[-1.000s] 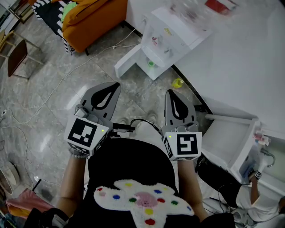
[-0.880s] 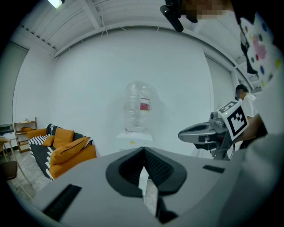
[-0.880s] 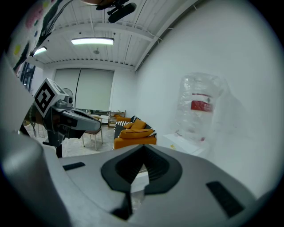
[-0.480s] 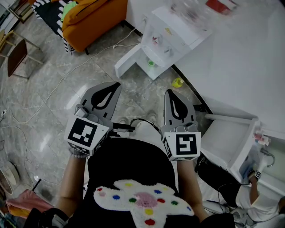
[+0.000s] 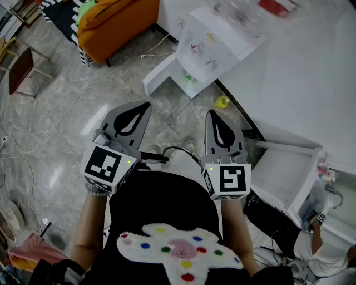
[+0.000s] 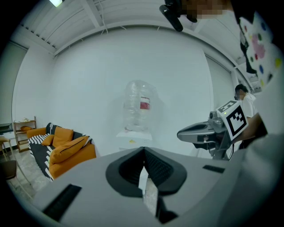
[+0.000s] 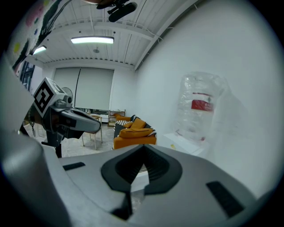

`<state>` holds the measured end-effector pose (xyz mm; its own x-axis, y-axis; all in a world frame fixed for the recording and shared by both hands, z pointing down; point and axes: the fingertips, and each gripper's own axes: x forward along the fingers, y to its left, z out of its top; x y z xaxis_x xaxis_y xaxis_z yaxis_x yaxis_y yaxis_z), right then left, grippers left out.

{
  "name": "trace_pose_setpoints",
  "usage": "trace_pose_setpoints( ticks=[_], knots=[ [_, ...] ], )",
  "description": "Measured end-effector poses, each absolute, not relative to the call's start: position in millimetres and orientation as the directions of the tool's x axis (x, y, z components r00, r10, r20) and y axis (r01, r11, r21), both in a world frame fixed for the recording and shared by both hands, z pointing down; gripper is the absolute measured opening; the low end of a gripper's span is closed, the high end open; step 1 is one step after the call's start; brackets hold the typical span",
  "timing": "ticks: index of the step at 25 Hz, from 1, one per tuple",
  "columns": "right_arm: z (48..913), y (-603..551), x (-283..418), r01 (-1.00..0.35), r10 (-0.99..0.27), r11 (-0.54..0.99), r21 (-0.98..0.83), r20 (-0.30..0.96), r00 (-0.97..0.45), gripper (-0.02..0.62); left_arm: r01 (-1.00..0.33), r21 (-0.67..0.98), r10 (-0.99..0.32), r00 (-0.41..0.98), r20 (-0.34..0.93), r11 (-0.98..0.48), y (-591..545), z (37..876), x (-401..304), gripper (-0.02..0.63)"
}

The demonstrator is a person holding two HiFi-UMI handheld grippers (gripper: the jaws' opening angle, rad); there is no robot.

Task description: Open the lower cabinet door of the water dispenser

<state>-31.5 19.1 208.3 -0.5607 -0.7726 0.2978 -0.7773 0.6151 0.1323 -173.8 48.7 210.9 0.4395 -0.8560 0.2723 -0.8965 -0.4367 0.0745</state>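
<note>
The white water dispenser [image 5: 218, 38] stands against the wall ahead, a clear bottle [image 5: 239, 12] on top. Its lower cabinet door [image 5: 160, 73] hangs swung out to the left, and something green [image 5: 189, 78] shows inside. My left gripper [image 5: 146, 106] and right gripper [image 5: 211, 115] are held side by side above the floor, well short of the dispenser, both shut with nothing in them. In the left gripper view the closed jaws [image 6: 143, 150] point at the dispenser [image 6: 133, 136], with the bottle [image 6: 140, 106] above. The right gripper view shows its shut jaws [image 7: 143, 147] and the bottle [image 7: 202, 104].
An orange sofa [image 5: 111, 19] stands at the back left and a chair [image 5: 19, 69] at the far left. A cable [image 5: 72, 106] runs over the marble floor. A small yellow object [image 5: 222, 102] lies near the wall. A white open cabinet [image 5: 283, 178] and another person [image 5: 317, 239] are at the right.
</note>
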Motion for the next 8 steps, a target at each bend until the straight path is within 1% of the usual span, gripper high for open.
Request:
trace_pose_setpoints(
  ticks=[8],
  knots=[
    [207.8, 18.4, -34.2, -0.771, -0.771, 0.620, 0.146, 0.300, -0.562, 0.003, -0.896, 0.078, -0.856, 0.441, 0.271, -0.437, 47.8, 211.7, -174.4, 0.012]
  ],
)
